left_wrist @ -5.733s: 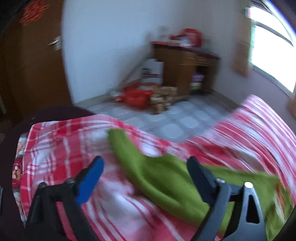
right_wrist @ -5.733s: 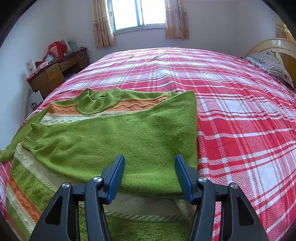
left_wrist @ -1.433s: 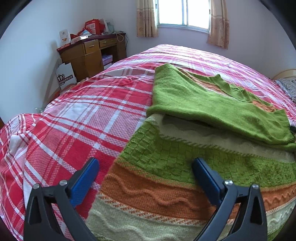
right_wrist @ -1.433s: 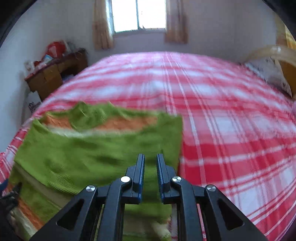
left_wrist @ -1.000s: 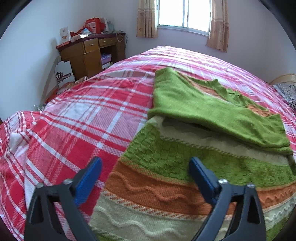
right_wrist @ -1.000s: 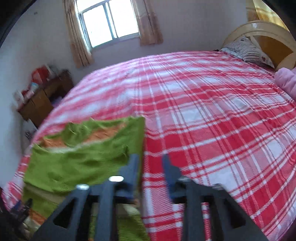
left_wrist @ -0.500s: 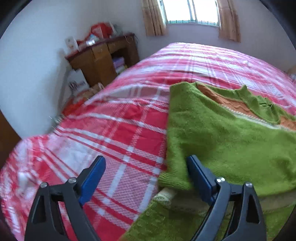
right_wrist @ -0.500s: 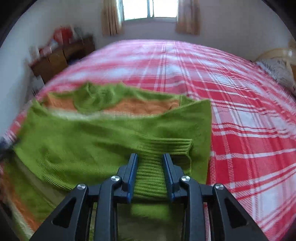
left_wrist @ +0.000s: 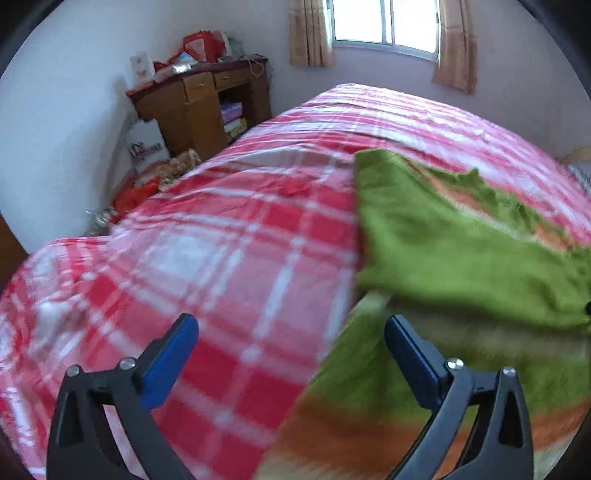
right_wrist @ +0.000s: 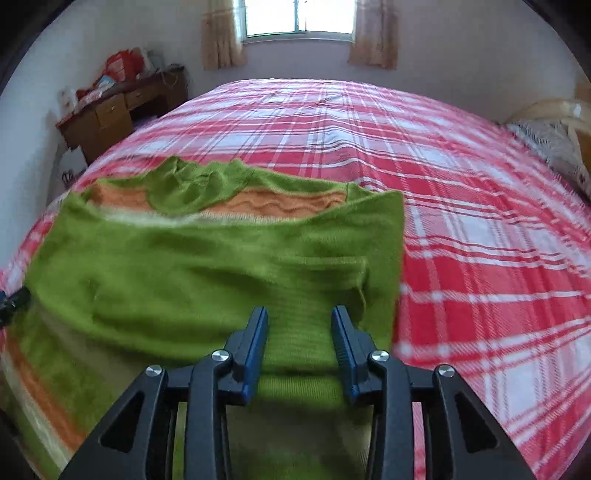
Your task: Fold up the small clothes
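Our right gripper [right_wrist: 299, 325] has its jaws opening, the blue pads [right_wrist: 255, 347] standing a little apart over the ribbed cuff [right_wrist: 299, 332] of a sleeve; the knit shows in the gap between them, but the pads do not look pressed against it, so we read the grasp as released. Our left gripper [left_wrist: 290, 343] has its jaws spread wide and opening, with nothing pinched. Its left pad [left_wrist: 170, 360] hangs over bare bedspread and its right pad [left_wrist: 413, 360] over the sweater's left edge.

The green sweater [right_wrist: 207, 258] lies flat on the bed [right_wrist: 461, 206], toward the bed's near left part in the right wrist view. A plain green sleeve is folded across the body, its cuff ending at about 6 o'clock under our right jaws. The neckline [right_wrist: 195, 181] sits toward 11 o'clock, with an orange wavy band [right_wrist: 280, 203] just beside it. In the left wrist view the sweater fills 3 to 5 o'clock, and orange and pale stripes blur at the lower edge.

Outward, the red-and-white plaid bedspread [left_wrist: 236, 266] runs to the window [right_wrist: 299, 16] at 12 o'clock, with curtains on either side. A wooden desk [left_wrist: 199, 107] piled with red packages stands at 10 o'clock. A pillow [right_wrist: 550, 147] lies at 2 o'clock in the right wrist view.
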The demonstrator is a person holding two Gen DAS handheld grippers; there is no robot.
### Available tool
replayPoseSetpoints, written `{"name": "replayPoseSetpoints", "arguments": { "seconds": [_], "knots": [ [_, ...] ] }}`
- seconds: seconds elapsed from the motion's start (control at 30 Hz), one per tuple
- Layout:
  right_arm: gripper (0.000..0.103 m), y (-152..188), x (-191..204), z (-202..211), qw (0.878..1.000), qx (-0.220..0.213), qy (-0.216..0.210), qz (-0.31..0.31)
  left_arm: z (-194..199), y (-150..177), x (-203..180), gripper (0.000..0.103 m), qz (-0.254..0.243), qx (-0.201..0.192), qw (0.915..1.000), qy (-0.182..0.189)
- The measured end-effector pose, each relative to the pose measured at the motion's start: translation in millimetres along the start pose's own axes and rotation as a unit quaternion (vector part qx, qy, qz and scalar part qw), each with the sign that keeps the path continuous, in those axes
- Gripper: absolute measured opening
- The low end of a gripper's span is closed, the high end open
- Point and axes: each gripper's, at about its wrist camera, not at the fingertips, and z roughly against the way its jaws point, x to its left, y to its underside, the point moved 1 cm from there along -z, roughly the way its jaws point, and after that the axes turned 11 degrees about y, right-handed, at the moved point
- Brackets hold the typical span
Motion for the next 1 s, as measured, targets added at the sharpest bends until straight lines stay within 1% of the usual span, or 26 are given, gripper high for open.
{"name": "replayPoseSetpoints", "arguments": {
  "seconds": [0.03,0.07,0.1,0.17,0.2,0.27,0.3,0.33,0.37,0.4,0.47,0.53,0.63,0.67,0.7,0.73,0.77,0.8,0.9,0.93,1.0],
  "knots": [
    [0.048,7.0,1.0,6.0,1.000,-0.003,0.019,0.016,6.3,7.5,5.5,0.103,-0.004,-0.004,1.0000,-0.001],
    [0.068,13.5,0.3,11.2,0.998,-0.002,0.049,0.027,10.6,12.3,10.0,0.103,0.000,-0.005,1.0000,0.002],
    [0.075,18.2,-2.9,14.5,0.998,0.000,0.064,0.028,17.3,18.9,15.8,0.103,0.008,-0.009,0.9999,0.005],
    [0.075,23.2,-8.7,20.8,0.998,-0.003,0.063,0.018,25.3,26.5,21.0,0.103,0.018,-0.012,0.9997,0.012],
    [0.075,33.3,-24.6,37.1,0.999,-0.012,0.049,-0.020,26.9,28.0,22.9,0.103,0.020,-0.012,0.9996,0.014],
    [0.075,39.7,-39.3,49.9,0.998,-0.021,0.037,-0.055,29.4,30.8,24.6,0.103,0.021,-0.011,0.9996,0.017],
    [0.075,39.7,-39.3,49.9,0.998,-0.021,0.037,-0.055,29.4,31.9,23.7,0.103,0.019,-0.009,0.9997,0.016],
    [0.075,42.0,-45.0,55.8,0.997,-0.026,0.030,-0.070,30.2,33.4,22.3,0.103,0.017,-0.007,0.9997,0.014],
    [0.075,45.2,-57.3,67.1,0.994,-0.038,0.022,-0.101,31.2,33.3,20.9,0.103,0.016,-0.006,0.9998,0.015],
    [0.075,45.7,-61.2,71.9,0.993,-0.042,0.020,-0.112,32.4,33.4,19.8,0.103,0.016,-0.007,0.9997,0.016],
    [0.075,48.5,-67.0,83.1,0.991,-0.050,0.015,-0.125,37.8,34.3,17.2,0.103,0.013,-0.013,0.9995,0.026],
    [0.075,53.0,-69.5,97.0,0.989,-0.062,0.005,-0.132,44.4,37.0,14.8,0.103,-0.001,-0.021,0.9993,0.032],
    [0.075,66.0,-71.5,117.3,0.990,-0.074,-0.017,-0.122,56.1,45.4,15.4,0.103,-0.023,-0.027,0.9986,0.040],
    [0.075,73.3,-72.2,123.2,0.990,-0.072,-0.021,-0.117,61.0,48.0,16.6,0.103,-0.025,-0.030,0.9981,0.048],
    [0.075,81.0,-73.2,128.3,0.991,-0.069,-0.025,-0.112,68.2,52.4,19.0,0.103,-0.024,-0.033,0.9971,0.064],
    [0.075,81.0,-73.2,128.3,0.991,-0.069,-0.025,-0.112,73.7,55.5,21.1,0.103,-0.025,-0.035,0.9961,0.077],
    [0.075,105.6,-75.1,140.2,0.993,-0.055,-0.037,-0.096,80.9,60.1,23.4,0.103,-0.027,-0.038,0.9947,0.092],
    [0.075,114.2,-76.3,143.3,0.994,-0.048,-0.042,-0.091,85.0,62.3,25.1,0.103,-0.030,-0.041,0.9939,0.098],
    [0.075,157.3,-77.8,155.8,0.995,-0.017,-0.060,-0.082,99.0,73.8,27.0,0.103,-0.044,-0.047,0.9914,0.114],
    [0.075,173.4,-76.7,159.2,0.995,-0.003,-0.066,-0.080,101.5,78.1,25.6,0.103,-0.049,-0.046,0.9906,0.120],
    [0.075,195.1,-73.2,161.4,0.994,0.017,-0.076,-0.078,102.4,84.8,22.3,0.103,-0.058,-0.039,0.9898,0.124]
  ]
}}
